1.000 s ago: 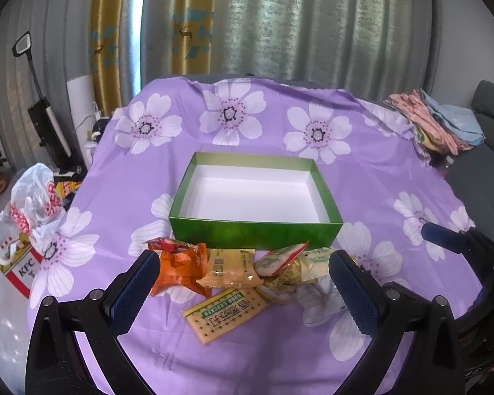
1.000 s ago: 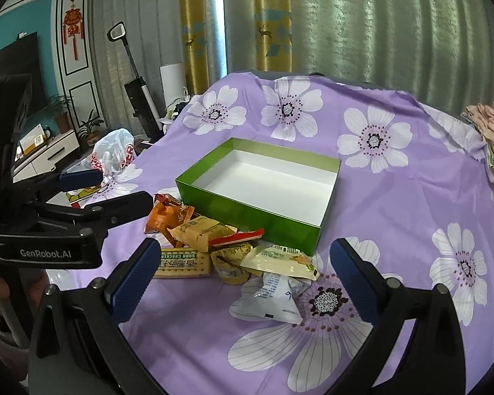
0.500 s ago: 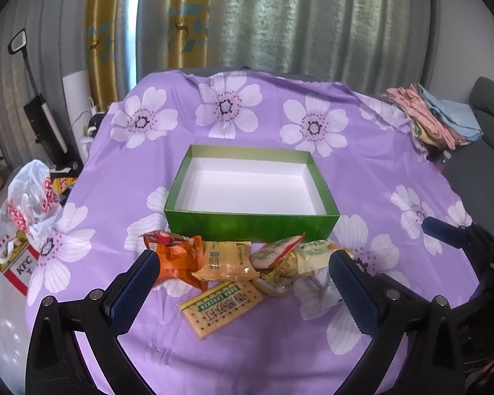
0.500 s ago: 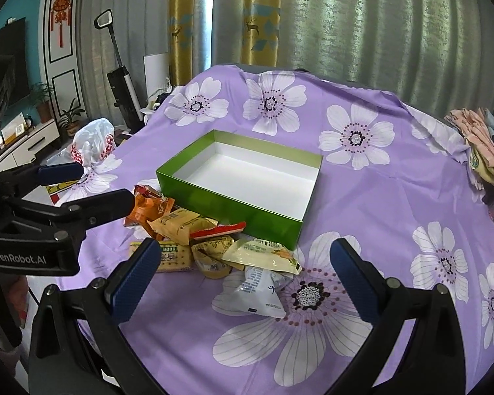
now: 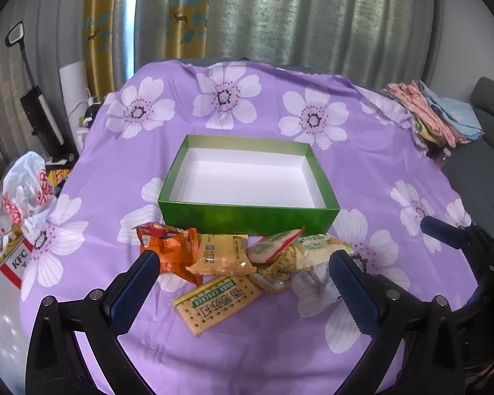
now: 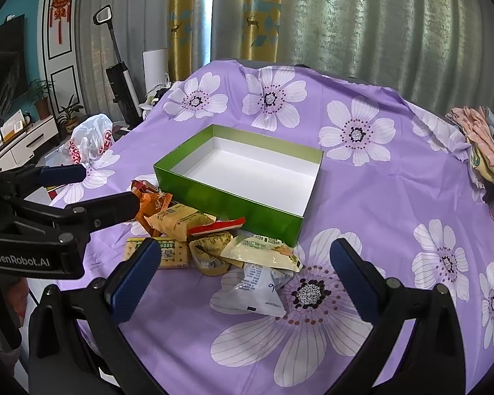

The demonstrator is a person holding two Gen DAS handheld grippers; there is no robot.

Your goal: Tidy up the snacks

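An empty green box (image 5: 247, 219) with a white inside sits mid-table; it also shows in the right wrist view (image 6: 227, 200). Several snack packs lie in a pile before its near wall: an orange pack (image 5: 171, 251), a yellow pack (image 5: 220, 255), a soda cracker pack (image 5: 219, 302), a white pack (image 6: 257, 291). My left gripper (image 5: 243, 284) is open and empty, above the pile's near side. My right gripper (image 6: 243, 275) is open and empty, above the pile's right side. The left gripper also shows in the right wrist view (image 6: 92, 191), at the left.
The table wears a purple flowered cloth (image 5: 378, 171). Folded clothes (image 5: 434, 115) lie at its far right edge. A KFC bag (image 5: 13, 217) and a white plastic bag (image 6: 90, 140) sit off the left side. A sofa (image 5: 487, 164) stands at the right.
Both grippers have drawn back and risen a little, so the box and the pile look farther away. Nothing was grasped and the snacks have not moved.
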